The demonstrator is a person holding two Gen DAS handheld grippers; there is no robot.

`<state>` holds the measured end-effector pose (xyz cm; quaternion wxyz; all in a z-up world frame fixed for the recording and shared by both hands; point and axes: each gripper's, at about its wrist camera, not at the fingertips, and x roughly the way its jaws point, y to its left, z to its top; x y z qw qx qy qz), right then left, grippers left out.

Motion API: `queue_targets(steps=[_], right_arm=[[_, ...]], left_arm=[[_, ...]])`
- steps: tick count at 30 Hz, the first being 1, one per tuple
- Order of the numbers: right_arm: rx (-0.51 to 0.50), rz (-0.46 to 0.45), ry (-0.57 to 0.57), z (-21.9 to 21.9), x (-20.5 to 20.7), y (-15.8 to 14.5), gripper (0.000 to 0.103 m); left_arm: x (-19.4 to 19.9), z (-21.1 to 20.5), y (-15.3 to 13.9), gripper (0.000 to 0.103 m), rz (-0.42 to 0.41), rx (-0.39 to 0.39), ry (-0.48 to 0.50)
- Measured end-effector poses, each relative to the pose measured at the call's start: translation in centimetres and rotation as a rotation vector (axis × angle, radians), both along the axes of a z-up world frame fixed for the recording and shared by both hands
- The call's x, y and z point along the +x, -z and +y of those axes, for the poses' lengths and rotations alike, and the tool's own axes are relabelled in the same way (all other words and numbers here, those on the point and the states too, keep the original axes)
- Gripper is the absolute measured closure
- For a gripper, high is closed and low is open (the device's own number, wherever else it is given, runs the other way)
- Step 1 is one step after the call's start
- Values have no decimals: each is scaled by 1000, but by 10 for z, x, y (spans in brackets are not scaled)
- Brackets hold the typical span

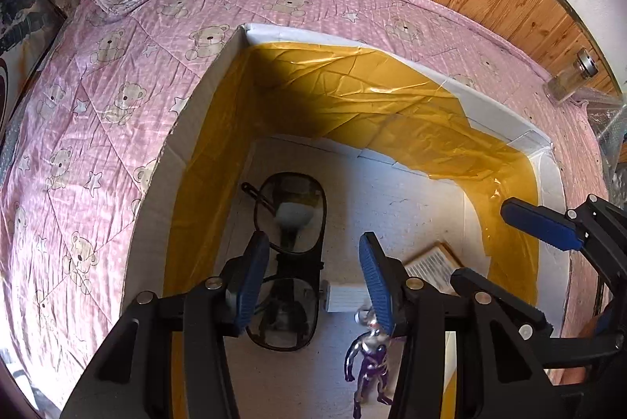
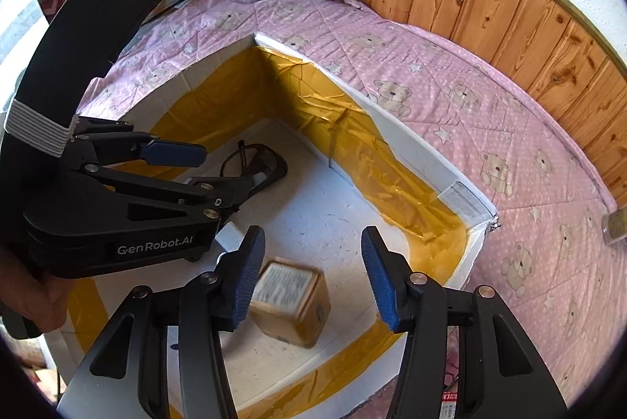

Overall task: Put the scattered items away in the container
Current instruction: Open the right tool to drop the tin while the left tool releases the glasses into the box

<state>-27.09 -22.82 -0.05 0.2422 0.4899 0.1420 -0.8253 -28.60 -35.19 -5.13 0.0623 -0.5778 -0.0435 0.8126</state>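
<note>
both grippers, left [image 1: 313,274] and right [image 2: 311,272], hang released over the box [image 1: 203,74]; glasses [image 1: 290,254] far left, toy [image 1: 370,360] near, carton [image 2: 292,301] right, all inside.

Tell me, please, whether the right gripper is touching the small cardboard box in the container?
Apart. In the right wrist view the right gripper is open, and the small cardboard box lies below on the container floor, white floor visible between box and right finger.

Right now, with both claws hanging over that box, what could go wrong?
The left gripper hangs open right above the sunglasses; dropping lower might scratch or crush them. The right gripper is open close beside it over the small cardboard box, so they could bump. A glass jar lies outside near the quilt's edge and may roll.
</note>
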Motion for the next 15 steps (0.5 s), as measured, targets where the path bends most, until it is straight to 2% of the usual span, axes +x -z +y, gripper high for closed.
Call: queue_targets(steps=[15], right_arm=[[-35, 4, -16, -1, 28, -16, 48]], left_arm=[[25, 3, -20, 53, 19, -20, 14]])
